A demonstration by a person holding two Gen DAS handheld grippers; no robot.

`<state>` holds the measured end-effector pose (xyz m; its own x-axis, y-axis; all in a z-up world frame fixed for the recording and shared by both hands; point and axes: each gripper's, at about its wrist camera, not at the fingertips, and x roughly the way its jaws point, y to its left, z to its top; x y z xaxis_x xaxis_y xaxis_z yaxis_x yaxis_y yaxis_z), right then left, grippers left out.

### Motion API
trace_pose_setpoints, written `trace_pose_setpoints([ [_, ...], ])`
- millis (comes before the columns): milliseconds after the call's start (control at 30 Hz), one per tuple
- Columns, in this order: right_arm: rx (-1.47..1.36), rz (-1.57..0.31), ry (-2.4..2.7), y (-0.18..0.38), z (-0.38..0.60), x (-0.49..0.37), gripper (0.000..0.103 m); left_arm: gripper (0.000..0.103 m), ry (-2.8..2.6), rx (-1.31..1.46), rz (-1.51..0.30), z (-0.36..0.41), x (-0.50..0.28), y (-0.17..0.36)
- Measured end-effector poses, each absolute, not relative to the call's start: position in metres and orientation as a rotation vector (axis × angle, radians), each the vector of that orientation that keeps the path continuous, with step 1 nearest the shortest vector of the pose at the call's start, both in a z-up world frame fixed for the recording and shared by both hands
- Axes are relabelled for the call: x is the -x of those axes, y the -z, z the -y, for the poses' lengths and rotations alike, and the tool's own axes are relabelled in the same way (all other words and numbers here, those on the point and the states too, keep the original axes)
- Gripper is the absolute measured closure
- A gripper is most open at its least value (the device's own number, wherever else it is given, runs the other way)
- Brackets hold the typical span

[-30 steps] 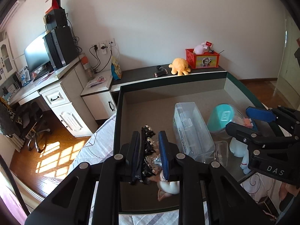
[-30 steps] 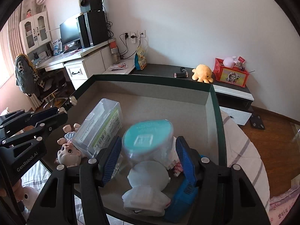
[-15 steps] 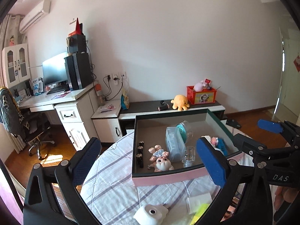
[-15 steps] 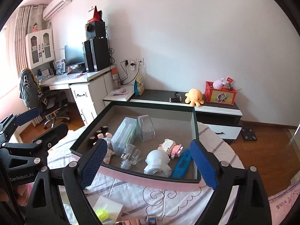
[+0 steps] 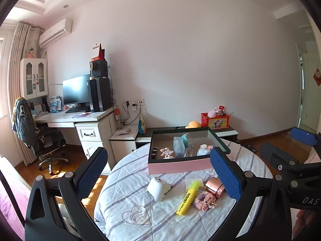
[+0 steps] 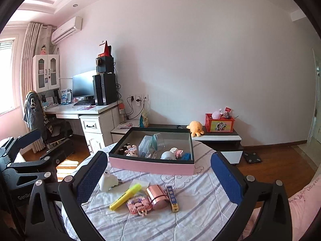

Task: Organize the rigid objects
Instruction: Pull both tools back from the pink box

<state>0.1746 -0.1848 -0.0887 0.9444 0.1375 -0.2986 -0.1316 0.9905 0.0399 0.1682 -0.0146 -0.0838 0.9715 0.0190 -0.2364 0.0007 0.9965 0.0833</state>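
A pink box (image 5: pixel 180 165) (image 6: pixel 150 165) with a dark rim stands at the far side of the round table and holds a doll, clear containers, a white piece and small bricks. On the cloth in front lie a white gadget (image 5: pixel 158 188) (image 6: pixel 107 181), a yellow highlighter (image 5: pixel 188 197) (image 6: pixel 125 196), a pink brick toy (image 5: pixel 204 199) (image 6: pixel 137 203), a rose-gold cylinder (image 5: pixel 214 187) (image 6: pixel 157 196) and a blue-and-yellow bar (image 6: pixel 172 198). My left gripper (image 5: pixel 158 175) and right gripper (image 6: pixel 158 176) are both open, empty and held back above the near table edge.
The table has a striped white cloth (image 6: pixel 180 221). A desk with monitor (image 5: pixel 76 92) and an office chair (image 5: pixel 40 140) stand at the left. A low dark cabinet (image 6: pixel 216 138) with an orange plush and a red box lies behind the table.
Both grippers have opened and pulled back up and away from the box, leaving the black pieces and the teal-lidded container inside it. The loose things on the cloth have come into view.
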Motion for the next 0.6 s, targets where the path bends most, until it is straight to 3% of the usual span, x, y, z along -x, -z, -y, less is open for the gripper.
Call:
trace_pose_setpoints([
  [600,-0.025,-0.242,-0.093,0.081,0.187,-0.105,0.0,0.0,0.003,-0.071,-0.187,0.014,-0.117,0.078],
])
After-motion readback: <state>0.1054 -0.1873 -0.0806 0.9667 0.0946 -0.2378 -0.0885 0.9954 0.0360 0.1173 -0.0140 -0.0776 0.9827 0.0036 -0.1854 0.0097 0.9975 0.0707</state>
